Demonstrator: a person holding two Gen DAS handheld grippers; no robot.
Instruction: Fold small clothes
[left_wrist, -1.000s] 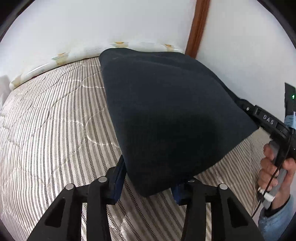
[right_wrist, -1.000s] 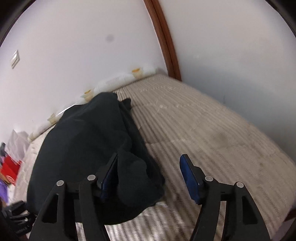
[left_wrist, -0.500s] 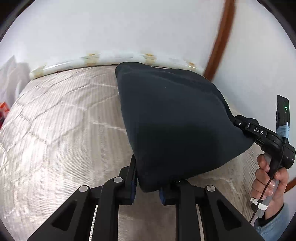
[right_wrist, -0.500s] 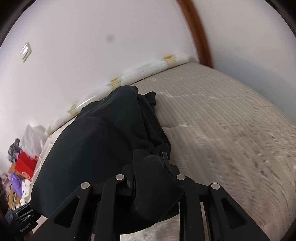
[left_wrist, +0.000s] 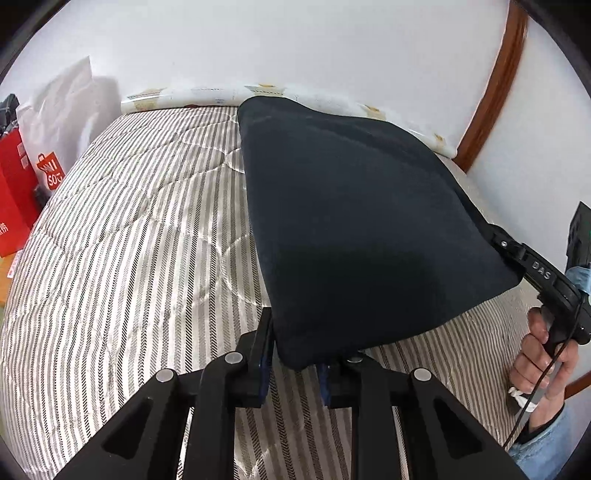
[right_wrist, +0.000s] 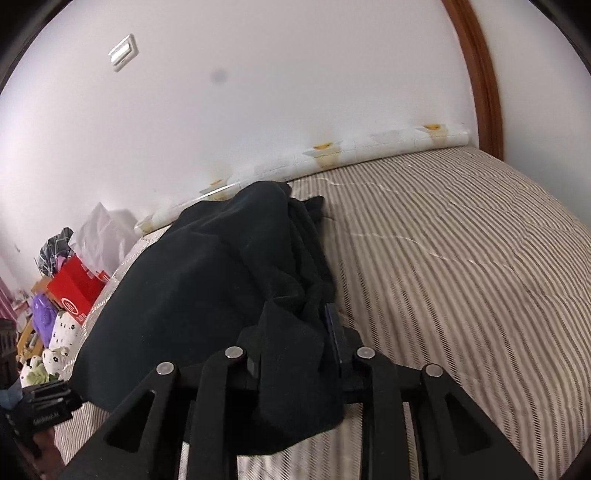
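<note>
A dark garment (left_wrist: 354, 229) is held up over a striped mattress (left_wrist: 122, 258), stretched between the two grippers. One near corner of it is pinched by the left gripper (left_wrist: 295, 363), whose blue pads are pressed against the cloth from both sides; its jaws have just been eased apart slightly, with the fabric kept between them. The opposite corner is gripped by the right gripper (right_wrist: 291, 349), where a bunched fold of the garment (right_wrist: 207, 295) is clamped between the fingers and hangs down in front of them; these jaws, too, have just been opened a little wider around the cloth. In the left wrist view, the right gripper (left_wrist: 495, 236) is seen at the garment's far right edge, its handle grasped by a hand (left_wrist: 543, 358) in a blue sleeve (left_wrist: 543, 443). A patterned roll (right_wrist: 332, 155) is laid along the wall (right_wrist: 258, 92) at the head of the mattress. Beside the bed, a red paper bag (left_wrist: 18, 177) and a white plastic bag (left_wrist: 62, 107) are set upright; what is in them cannot be told. More boxes and soft toys (right_wrist: 55, 332) are piled there in the right wrist view
</note>
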